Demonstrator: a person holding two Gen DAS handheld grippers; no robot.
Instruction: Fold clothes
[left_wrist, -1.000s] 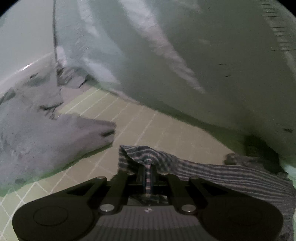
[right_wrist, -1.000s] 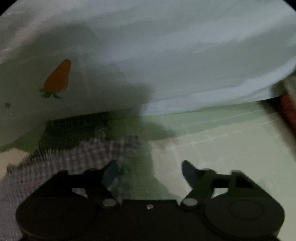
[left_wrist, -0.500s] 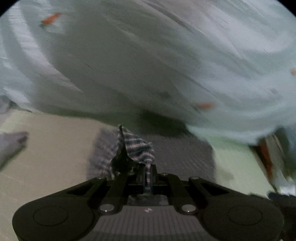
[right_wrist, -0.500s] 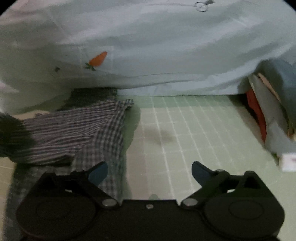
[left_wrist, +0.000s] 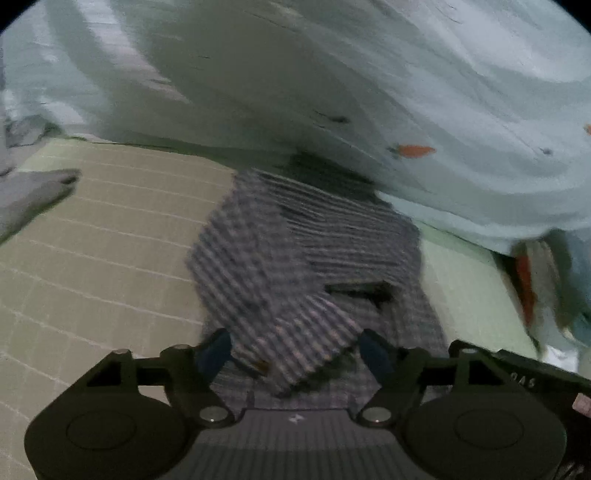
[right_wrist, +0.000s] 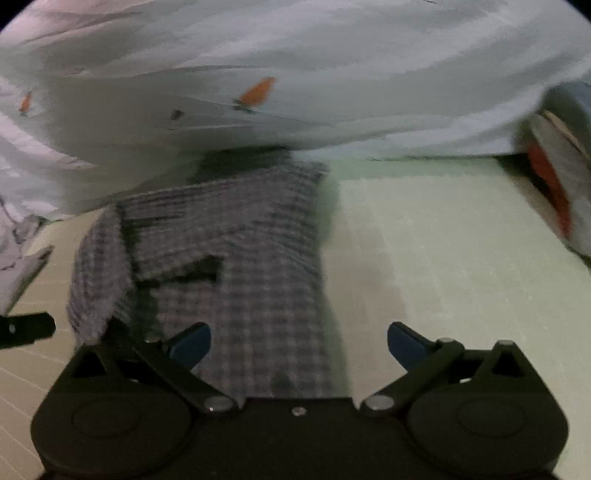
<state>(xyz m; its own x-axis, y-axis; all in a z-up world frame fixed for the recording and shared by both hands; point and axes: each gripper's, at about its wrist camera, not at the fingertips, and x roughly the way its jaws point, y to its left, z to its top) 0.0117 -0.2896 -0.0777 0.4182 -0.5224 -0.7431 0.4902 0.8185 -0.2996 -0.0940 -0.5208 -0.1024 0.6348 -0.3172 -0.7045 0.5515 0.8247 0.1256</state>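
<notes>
A checked grey-and-white garment (left_wrist: 295, 266) lies folded on the green gridded mat (left_wrist: 110, 240), its far edge under a pale sheet. My left gripper (left_wrist: 295, 352) hovers over the garment's near end, open, with a folded flap lying between its blue fingertips (left_wrist: 218, 350) but not pinched. In the right wrist view the same checked garment (right_wrist: 236, 258) stretches away from my right gripper (right_wrist: 299, 343), which is open above its near right edge. The left fingertip (right_wrist: 192, 341) is over cloth, the right one over bare mat (right_wrist: 443, 258).
A pale sheet with orange carrot prints (left_wrist: 413, 149) hangs across the back of both views (right_wrist: 258, 92). A grey garment (left_wrist: 33, 195) lies at the left. A stack of red and grey items (right_wrist: 557, 177) sits at the right edge.
My left gripper was shut on a corner of the checked garment and carried it across; now it is open and the cloth lies folded on itself. My right gripper stayed open.
</notes>
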